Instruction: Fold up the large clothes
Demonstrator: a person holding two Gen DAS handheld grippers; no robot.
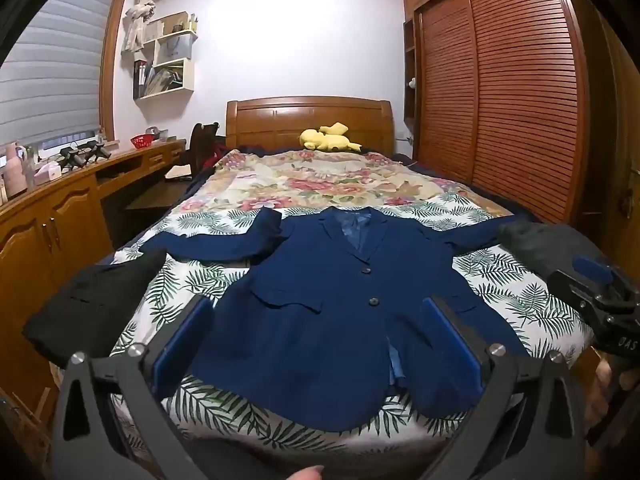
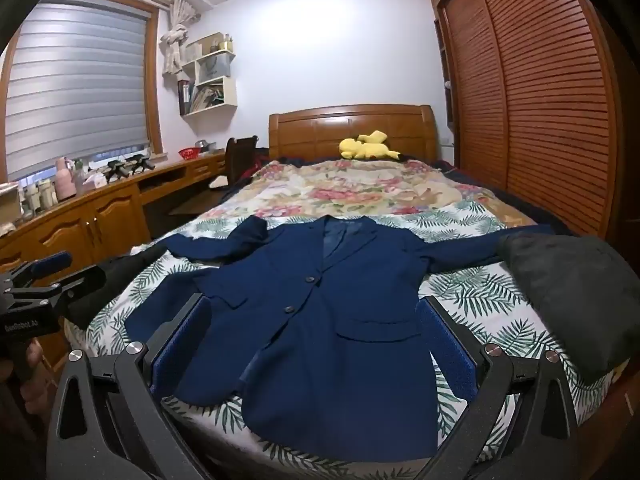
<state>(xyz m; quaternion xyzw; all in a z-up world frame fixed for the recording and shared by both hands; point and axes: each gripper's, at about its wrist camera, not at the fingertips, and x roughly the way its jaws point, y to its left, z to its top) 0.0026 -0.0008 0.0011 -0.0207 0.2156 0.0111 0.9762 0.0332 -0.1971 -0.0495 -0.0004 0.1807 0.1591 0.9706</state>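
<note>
Jacket point(image 1: 340, 300) lies flat ahead, collar far, hem nearest both tongs. Left gripper point(image 1: 320, 340) and right gripper point(image 2: 316, 340) hang spread, empty, level above the hem.

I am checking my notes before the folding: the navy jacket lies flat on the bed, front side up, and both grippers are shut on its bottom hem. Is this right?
Not quite. The navy jacket does lie flat on the bed, front side up, but both wrist views show the left gripper and right gripper open, holding nothing and hovering before the hem.
</note>
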